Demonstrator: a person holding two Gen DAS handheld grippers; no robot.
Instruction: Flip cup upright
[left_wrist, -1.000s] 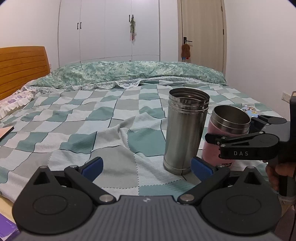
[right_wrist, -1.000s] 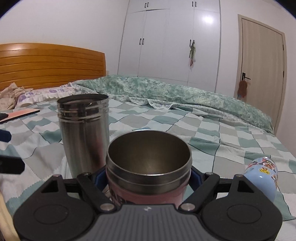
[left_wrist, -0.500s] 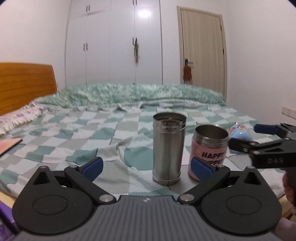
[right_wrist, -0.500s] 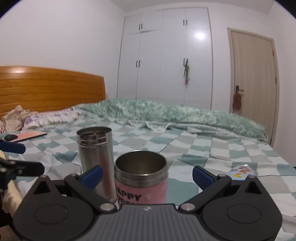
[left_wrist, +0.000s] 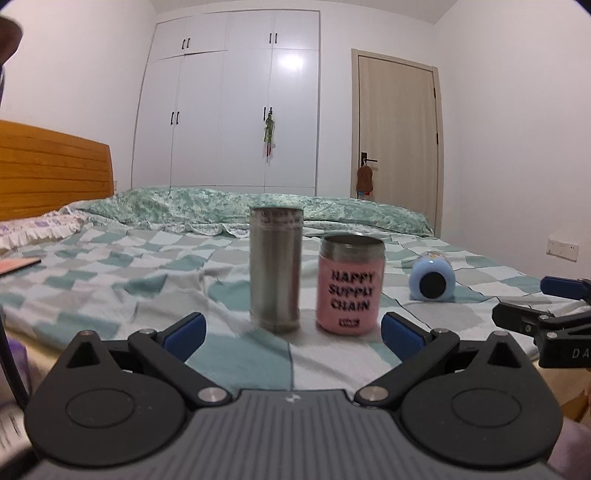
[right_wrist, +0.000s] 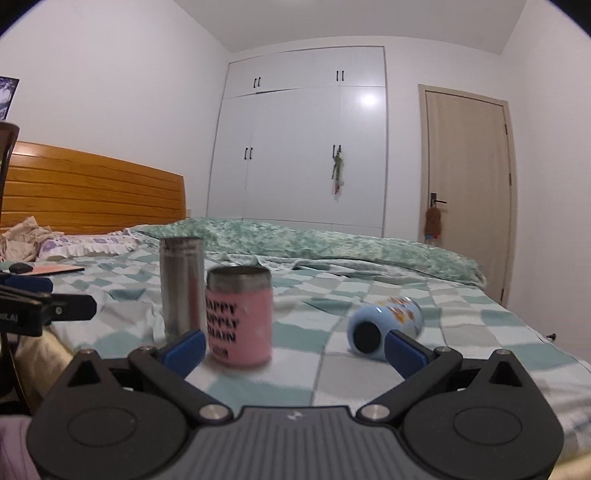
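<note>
The blue cup (right_wrist: 384, 326) lies on its side on the bed (right_wrist: 461, 332), right of centre in the right wrist view, its long axis running away up-right with the dark round end facing the camera; it sits just beyond the right finger of the right claw (right_wrist: 293, 349), so I judge that hand the nearer one. In the left wrist view the blue cup (left_wrist: 432, 278) is off to the right, well apart from the left claw (left_wrist: 291, 332). Both claws gape wide and grip nothing; the pink cup (right_wrist: 239, 315) and steel flask (right_wrist: 181, 288) already stand upright.
</note>
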